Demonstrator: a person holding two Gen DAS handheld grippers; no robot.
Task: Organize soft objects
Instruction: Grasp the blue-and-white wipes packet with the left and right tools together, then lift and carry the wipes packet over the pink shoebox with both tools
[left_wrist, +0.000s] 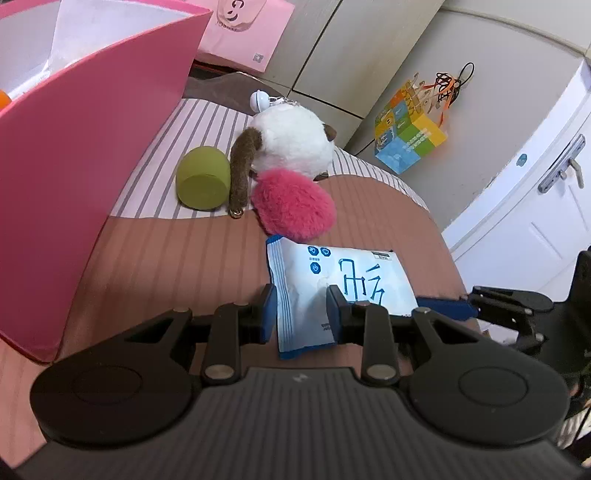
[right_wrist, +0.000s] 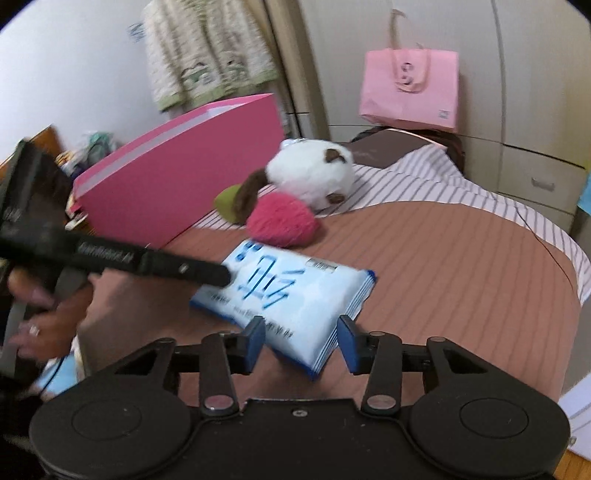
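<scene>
Blue-and-white, the tissue pack (left_wrist: 340, 295) lies flat on the brown ribbed bedspread (left_wrist: 166, 266), near its front edge. The left gripper (left_wrist: 301, 314) has one end of the pack between its blue pads, jaws set close against the pack's sides; whether they truly pinch it I cannot tell. The right gripper (right_wrist: 302, 341) sits at the other end, its jaws apart, with a corner of the pack (right_wrist: 291, 295) reaching in between them and a clear gap on each side. In the right wrist view the left gripper's finger (right_wrist: 166, 264) lies across the pack's far end (that view is blurred).

Just beyond the pack rests a pink pom (left_wrist: 293, 201), touching or nearly touching its far edge. Behind the pom lies a white plush (left_wrist: 291, 142) with brown ears and tail and a small bell (left_wrist: 258, 99) on a chain. A green cylinder (left_wrist: 203, 179) lies on its side beside the tail, on the striped sheet (left_wrist: 177, 147). A pink box (left_wrist: 74, 177) stands open to the left. Farther back a pink bag (right_wrist: 410, 86) leans on the wardrobe (right_wrist: 369, 29).
</scene>
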